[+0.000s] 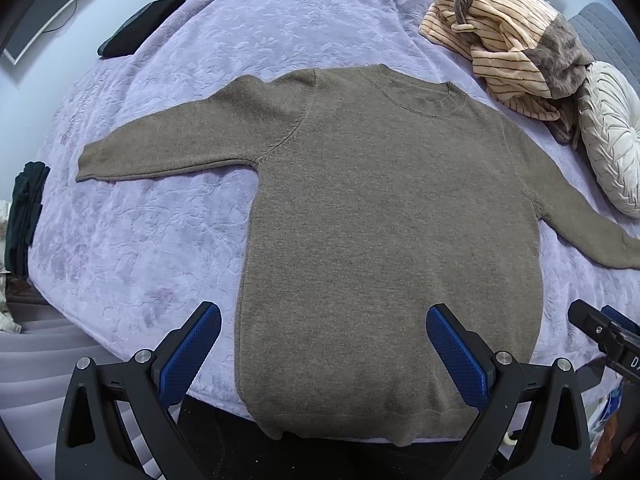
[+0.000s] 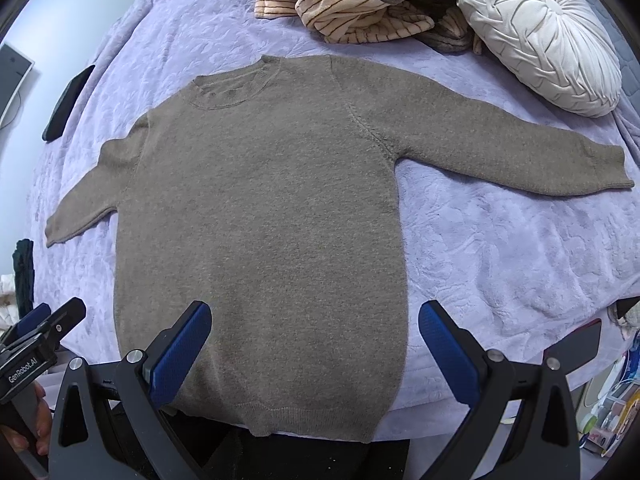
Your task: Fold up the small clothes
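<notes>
The brown sweater is laid flat on the bed, sleeves spread, ready for folding. The left gripper and right gripper are held released above its hem.

Left hand-held gripper frame: matte black, two angular arms, each with a triangular cut-out.
Left fingers: black backing with blue pads, fine diamond-knurled texture, rounded tips.
Left fasteners: four round silver screw heads, one pair on each arm near the pad base.
Right hand-held gripper frame: same matte black construction, same triangular cut-outs.
Right fingers: blue textured pads on black carriers.
Right fasteners: four silver screw heads, arranged as on the left unit.
Marking: white "GenRobot.AI" lettering on the left unit's black body, seen from the right wrist camera.
Skin: bare fingers of the left hand around the handle.
</notes>
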